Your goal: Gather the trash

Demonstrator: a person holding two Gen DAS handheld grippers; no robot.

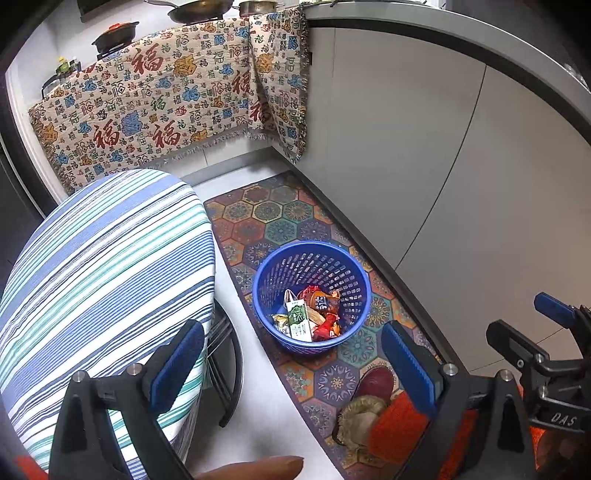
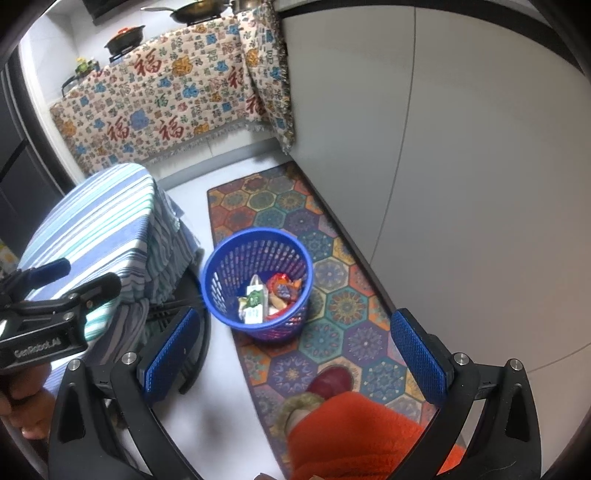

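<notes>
A blue perforated trash basket (image 1: 258, 280) (image 2: 218, 273) stands on a patterned floor mat. Inside it lie a green and white drink carton (image 1: 298, 319) (image 2: 254, 301) and several red and orange snack wrappers (image 1: 325, 314) (image 2: 282, 290). My left gripper (image 1: 291, 363) is open and empty, held above and in front of the basket; it also shows in the right wrist view (image 2: 70, 278). My right gripper (image 2: 295, 354) is open and empty, above the mat near the basket; it also shows in the left wrist view (image 1: 524, 319).
A round table with a striped blue and green cloth (image 1: 96, 280) (image 2: 99, 221) stands left of the basket. Grey cabinet fronts (image 1: 424, 147) run along the right. A patterned cloth (image 1: 147, 103) hangs over the far counter, with pans (image 1: 199, 9) on top. The person's slippered foot (image 1: 373, 384) and orange trouser leg (image 2: 343, 432) are on the mat.
</notes>
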